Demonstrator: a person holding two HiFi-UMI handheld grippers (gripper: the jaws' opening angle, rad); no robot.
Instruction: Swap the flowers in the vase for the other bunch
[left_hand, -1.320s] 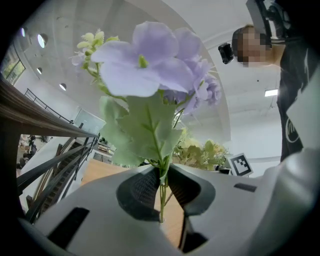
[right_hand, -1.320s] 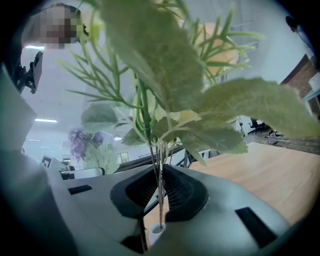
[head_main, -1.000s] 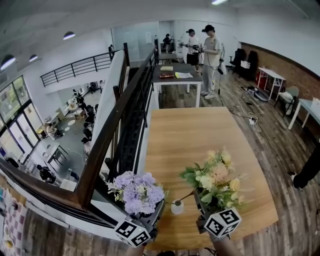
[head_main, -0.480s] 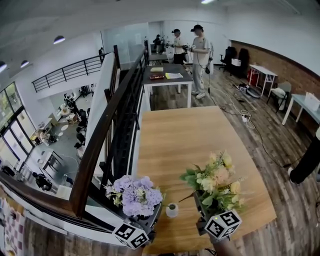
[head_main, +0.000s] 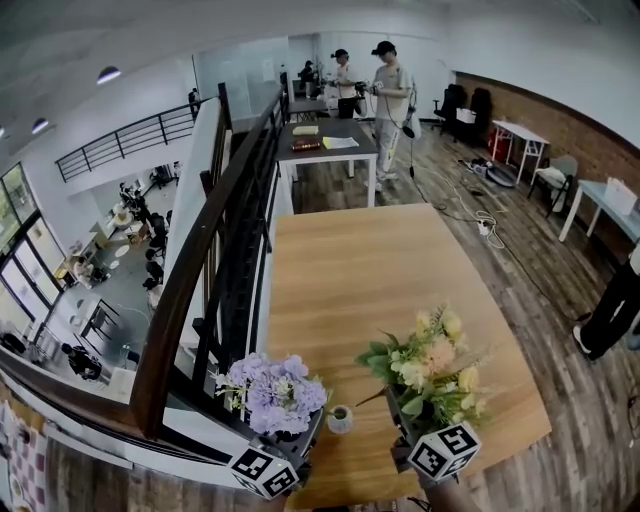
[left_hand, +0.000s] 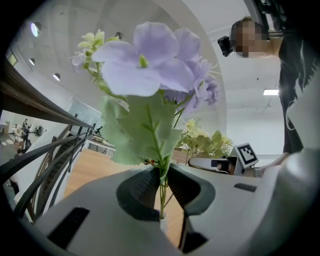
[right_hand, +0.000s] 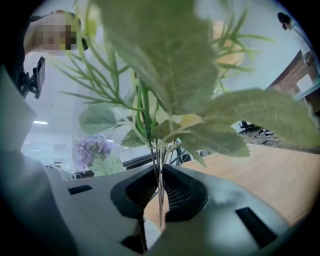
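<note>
A small white vase (head_main: 340, 418) stands near the front edge of the wooden table (head_main: 380, 290), between my two grippers. My left gripper (head_main: 300, 430) is shut on the stems of a purple bunch (head_main: 272, 392), held upright; in the left gripper view its stems (left_hand: 162, 192) are pinched between the pads, with the purple flowers (left_hand: 150, 65) above. My right gripper (head_main: 405, 430) is shut on a yellow-and-green bunch (head_main: 430, 370); in the right gripper view the thin stems (right_hand: 160, 192) run down between the pads. The vase's rim (left_hand: 160, 225) shows just below the purple bunch's stems.
A dark railing (head_main: 215, 250) runs along the table's left edge, over a drop to a lower floor. Two people (head_main: 385, 90) stand by a far table (head_main: 325, 140). Another person's leg (head_main: 610, 320) is at the right. Cables (head_main: 480, 220) lie on the floor.
Both grippers have sunk slightly with their bunches. The head view has shifted a little, so the room appears moved to the left.
</note>
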